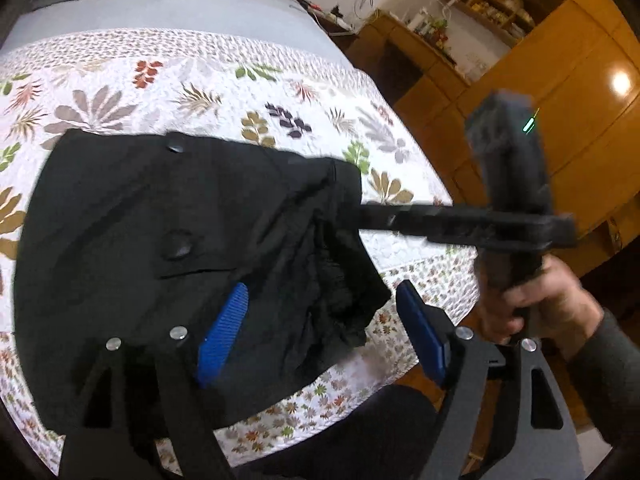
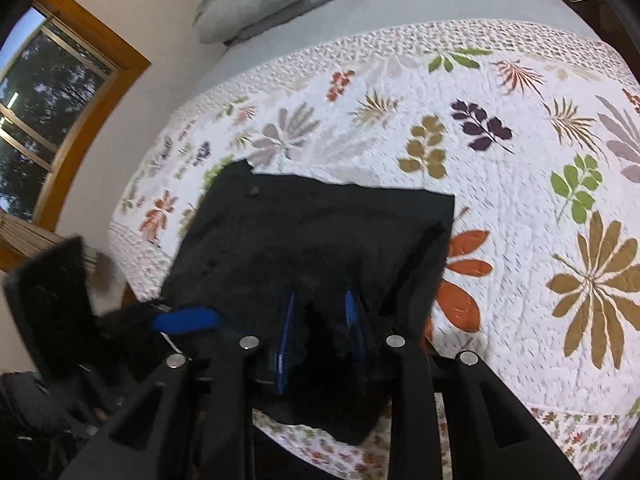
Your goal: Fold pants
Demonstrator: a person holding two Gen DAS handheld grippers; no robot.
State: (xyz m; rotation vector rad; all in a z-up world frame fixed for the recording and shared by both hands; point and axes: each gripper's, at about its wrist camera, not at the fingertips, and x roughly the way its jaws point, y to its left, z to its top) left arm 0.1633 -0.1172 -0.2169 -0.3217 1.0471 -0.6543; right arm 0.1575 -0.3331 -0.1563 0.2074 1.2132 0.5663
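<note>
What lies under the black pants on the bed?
The black pants lie on a white quilt with a leaf print. The quilt shows all around them; the part beneath is covered.

Open quilt (image 2: 520,208) to the right of and beyond the pants (image 2: 312,240): free room for my right gripper (image 2: 320,336). My left gripper (image 1: 320,340) crowds the pants' near edge. Pillows (image 2: 256,4) block the bed's far end; wall and window (image 2: 44,112) close the left side.

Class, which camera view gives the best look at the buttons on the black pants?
The left wrist view: two round buttons on the black pants show large and clear. The right wrist view shows only small dark bumps on the fabric, dim and blurred.
</note>
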